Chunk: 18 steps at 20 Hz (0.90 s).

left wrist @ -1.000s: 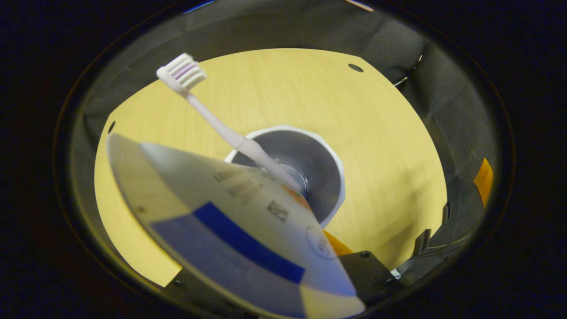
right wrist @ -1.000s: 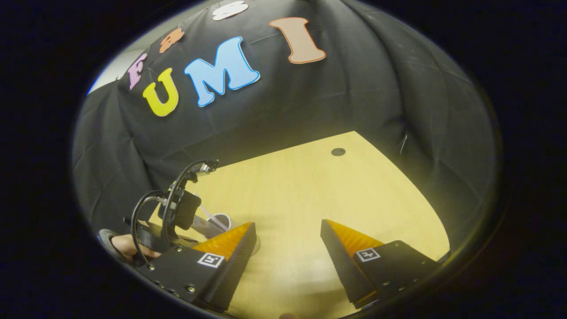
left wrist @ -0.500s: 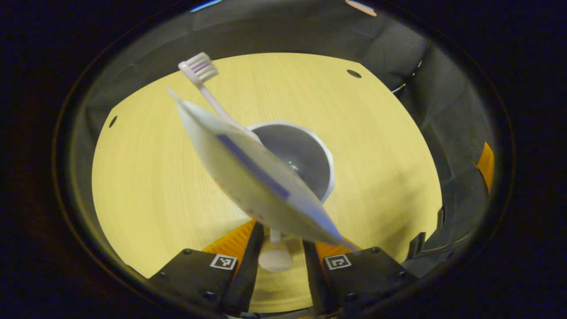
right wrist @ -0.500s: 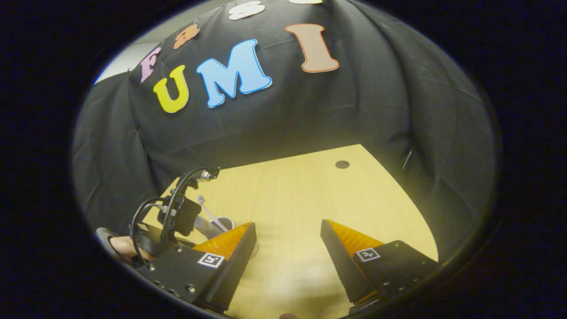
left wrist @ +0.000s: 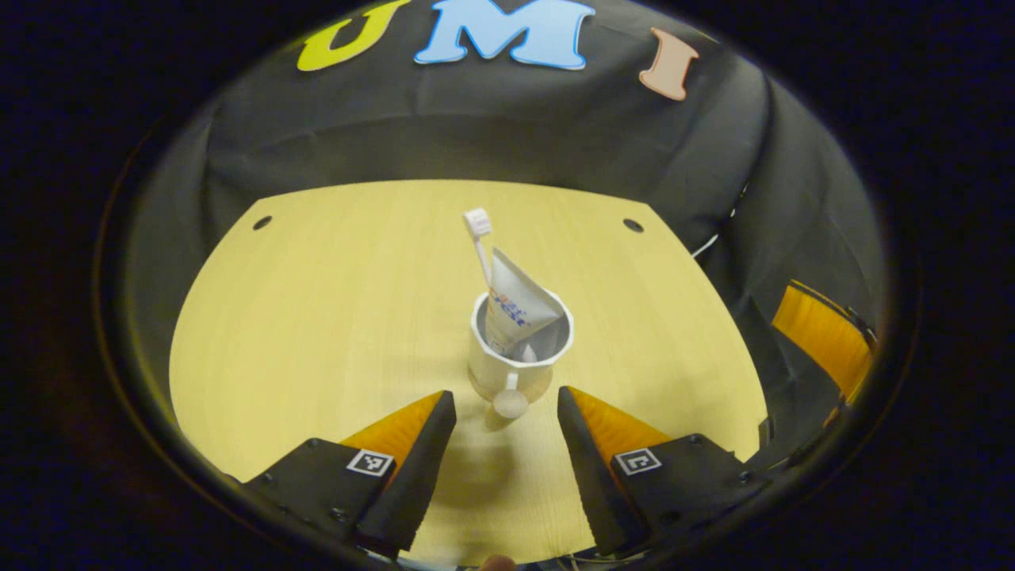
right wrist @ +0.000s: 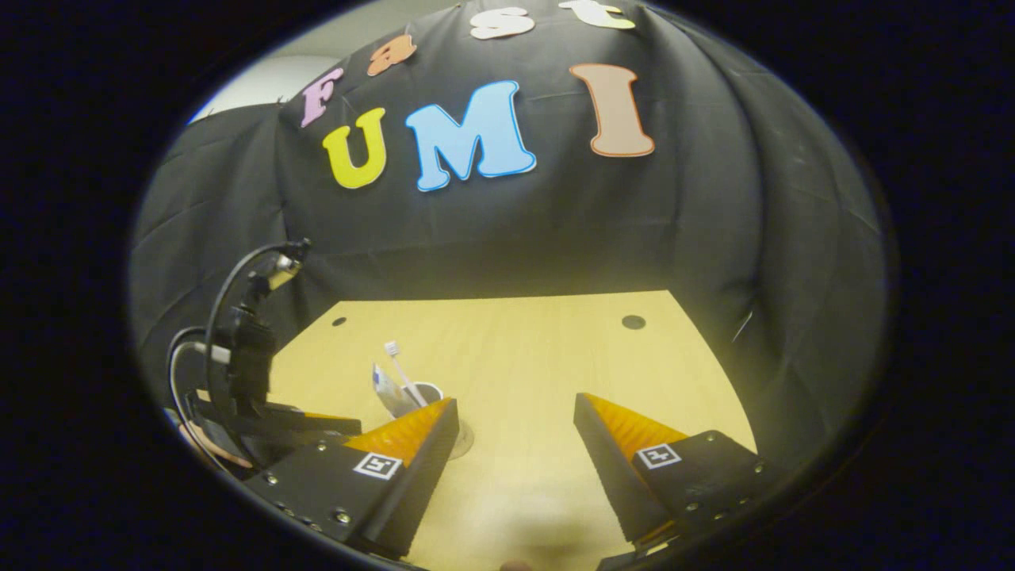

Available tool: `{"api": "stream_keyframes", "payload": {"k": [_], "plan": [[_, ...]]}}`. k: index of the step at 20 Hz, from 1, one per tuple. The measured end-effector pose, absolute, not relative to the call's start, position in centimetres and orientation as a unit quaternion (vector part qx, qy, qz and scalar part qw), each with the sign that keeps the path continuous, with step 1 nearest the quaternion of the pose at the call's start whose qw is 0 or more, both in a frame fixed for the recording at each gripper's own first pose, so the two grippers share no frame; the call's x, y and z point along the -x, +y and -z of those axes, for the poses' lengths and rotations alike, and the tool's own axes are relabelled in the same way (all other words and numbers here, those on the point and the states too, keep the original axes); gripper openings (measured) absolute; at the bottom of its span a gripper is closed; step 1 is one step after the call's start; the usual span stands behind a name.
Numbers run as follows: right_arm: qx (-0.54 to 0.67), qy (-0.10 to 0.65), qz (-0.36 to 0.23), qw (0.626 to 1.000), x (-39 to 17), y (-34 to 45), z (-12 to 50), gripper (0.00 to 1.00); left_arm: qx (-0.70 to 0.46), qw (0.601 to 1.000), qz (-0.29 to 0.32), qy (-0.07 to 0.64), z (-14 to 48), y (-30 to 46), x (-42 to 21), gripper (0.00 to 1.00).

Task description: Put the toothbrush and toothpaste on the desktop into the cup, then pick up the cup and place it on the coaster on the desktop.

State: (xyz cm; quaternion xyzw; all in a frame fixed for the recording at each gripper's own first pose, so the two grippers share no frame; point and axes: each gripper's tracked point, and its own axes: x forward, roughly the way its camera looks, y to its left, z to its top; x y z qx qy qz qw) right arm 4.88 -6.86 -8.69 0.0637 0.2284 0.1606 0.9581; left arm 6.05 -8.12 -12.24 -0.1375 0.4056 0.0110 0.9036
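Left gripper view: the white cup (left wrist: 519,353) is seen standing upright on the table (left wrist: 317,301), just ahead of the left gripper (left wrist: 504,412), whose fingers are held apart with nothing between them. The toothbrush (left wrist: 480,242) and the toothpaste (left wrist: 515,301) are both lodged in the cup, leaning against its far rim with the brush head and the flat tail of the tube sticking out above, which keeps them from tipping out. A small white rounded piece at the cup's base faces the gripper; what it is cannot be told. With both items in, the loading part is judged done, and the spread fingers seem placed for taking the cup. The coaster is not made out.

In the right gripper view, the right gripper (right wrist: 515,432) is held low over the table, fingers apart and empty, apparently kept aside.
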Motion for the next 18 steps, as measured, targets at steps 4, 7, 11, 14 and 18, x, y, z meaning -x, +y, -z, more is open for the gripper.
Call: {"api": "stream_keyframes", "payload": {"k": [4,7,11,14,18], "plan": [[-0.049,0.204,-0.144,0.967,-4.7,-6.6,7.1,0.92,0.139,0.935,-0.023,0.324,8.4,-6.2,-5.9,0.83],[-0.037,0.175,-0.134,0.975,-4.3,-6.4,5.3,0.92,0.124,0.956,-0.028,0.263,5.2,-5.0,-6.4,0.87],[-0.021,0.130,-0.112,0.985,-4.2,-6.3,3.0,0.92,0.106,0.976,-0.042,0.187,0.7,-2.3,-6.6,0.84],[-0.018,0.114,-0.090,0.989,-4.0,-6.2,1.8,0.92,0.085,0.986,-0.047,0.138,-2.1,-0.7,-7.3,0.85],[-0.011,0.094,-0.065,0.993,-3.2,-6.1,0.2,0.92,0.065,0.992,-0.048,0.096,-4.5,0.8,-7.0,0.87]]}}
